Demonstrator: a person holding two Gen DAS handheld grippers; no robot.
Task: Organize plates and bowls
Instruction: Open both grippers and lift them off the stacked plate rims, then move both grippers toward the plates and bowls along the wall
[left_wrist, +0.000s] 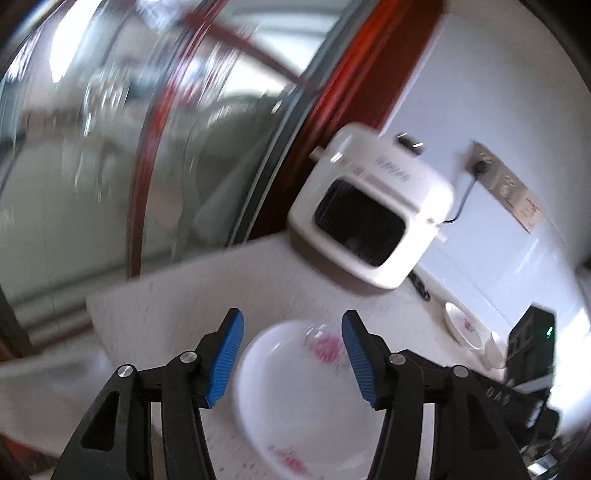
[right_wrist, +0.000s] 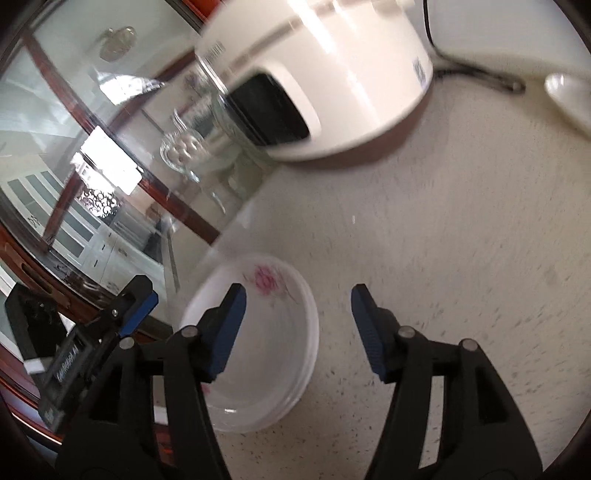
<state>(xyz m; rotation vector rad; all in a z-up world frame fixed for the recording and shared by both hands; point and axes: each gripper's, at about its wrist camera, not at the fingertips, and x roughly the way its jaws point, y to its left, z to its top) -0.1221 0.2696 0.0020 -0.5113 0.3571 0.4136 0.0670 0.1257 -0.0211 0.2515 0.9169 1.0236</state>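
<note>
Tabletop (right_wrist: 461, 258): pale and speckled, running to a white wall.
Appliance (left_wrist: 369, 210): white, with a dark window, stood at the far side of the tabletop beside the glass.
Cord (left_wrist: 461, 199): black, ran from the appliance to a wall socket (left_wrist: 480, 166).
Glass panel (right_wrist: 92, 147): red-brown frame, on the left, blurred with reflections.
</note>
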